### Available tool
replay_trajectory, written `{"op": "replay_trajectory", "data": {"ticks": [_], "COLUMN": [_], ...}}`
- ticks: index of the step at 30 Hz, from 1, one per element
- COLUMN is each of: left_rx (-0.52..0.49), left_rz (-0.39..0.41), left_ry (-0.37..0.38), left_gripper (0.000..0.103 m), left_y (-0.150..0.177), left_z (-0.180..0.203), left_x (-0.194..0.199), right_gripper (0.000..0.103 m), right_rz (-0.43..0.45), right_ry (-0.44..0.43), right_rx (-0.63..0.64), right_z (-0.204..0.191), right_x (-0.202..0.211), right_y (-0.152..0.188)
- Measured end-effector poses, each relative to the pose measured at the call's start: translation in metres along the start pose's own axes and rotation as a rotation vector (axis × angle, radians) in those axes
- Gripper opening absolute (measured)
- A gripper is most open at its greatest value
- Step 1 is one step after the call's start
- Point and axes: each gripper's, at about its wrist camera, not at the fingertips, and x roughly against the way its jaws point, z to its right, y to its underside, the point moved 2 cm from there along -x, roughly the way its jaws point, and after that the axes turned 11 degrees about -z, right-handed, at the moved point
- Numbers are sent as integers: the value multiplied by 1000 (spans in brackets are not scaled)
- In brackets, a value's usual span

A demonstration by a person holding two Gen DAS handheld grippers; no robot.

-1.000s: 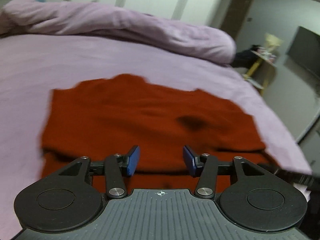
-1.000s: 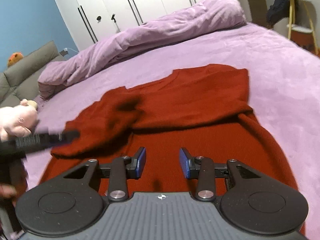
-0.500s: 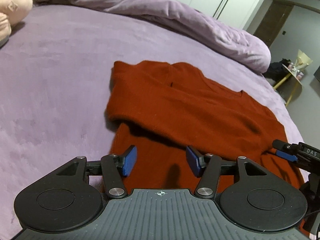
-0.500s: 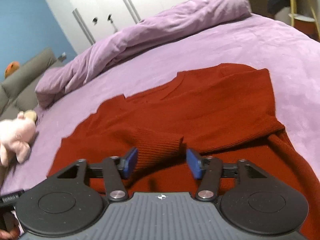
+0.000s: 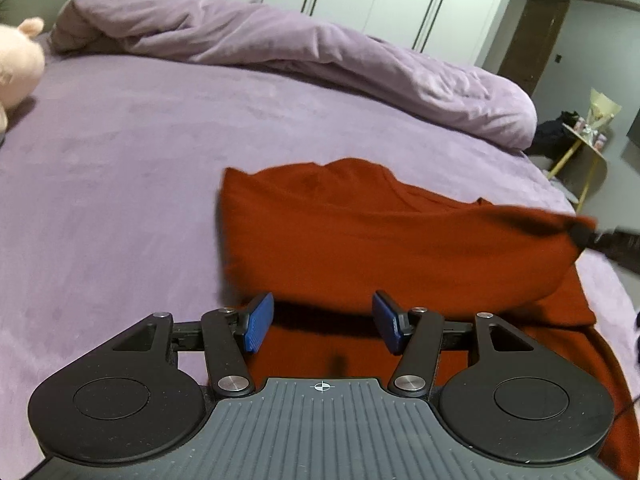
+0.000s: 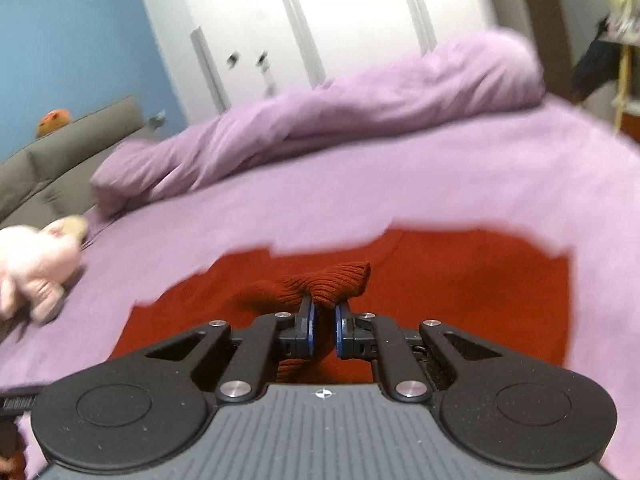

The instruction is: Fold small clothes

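A red knit sweater (image 5: pixel 384 240) lies on the purple bed, partly folded over itself. My left gripper (image 5: pixel 322 326) is open and empty, just above the sweater's near part. My right gripper (image 6: pixel 324 330) is shut on the sweater's ribbed sleeve cuff (image 6: pixel 344 278) and holds it lifted above the sweater body (image 6: pixel 460 280). In the left wrist view the right gripper's tip (image 5: pixel 600 238) shows at the right edge, holding up a raised fold of the red cloth.
The purple bed sheet (image 5: pixel 120 184) spreads all around. A bunched purple duvet (image 5: pixel 320 60) lies along the far side. A pink plush toy (image 6: pixel 32 268) sits at the left. A grey sofa (image 6: pixel 48 168), white wardrobes and a yellow side table (image 5: pixel 588 148) stand beyond.
My right gripper has closed on the sleeve cuff and lifted it. The left gripper has shifted and stayed open; a fold of the sweater has risen at the right.
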Motion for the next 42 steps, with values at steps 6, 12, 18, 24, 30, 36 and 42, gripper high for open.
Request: {"op": "replay_trajectory", "data": {"ticks": [6,12,18,24,30,36,42], "left_rx": [-28,-50,-60,-52,-46,-26,-58], "left_rz": [-41,-69,-76,-71,-51,-43,-23], "left_ry": [-24,-55,-66,-63,-79,-95,-113], "left_gripper": [61,61,61,61,61,61,61], "left_y": [-11,-7,-6,-10,-13,-22,-32], "left_z": [13,11,11,13,10,7,8], "left_x": [-24,-35,-37,-38,-33,-30,-26], "right_gripper": [22,38,38,6,5,5,5], "right_rz": [-41,-120,-132,-138,19,-21,-5], "right_ry": [175,117,28,32,143,292,398], "right_rx": [-66,-253,-415,-384,-231,-139,-91], "right_z": [51,92,108,101,85,93,94], "right_x": [-14,-15,-35,-45,-16,-27,-30], "right_y": [-30,10,30,23,6,6,18]}}
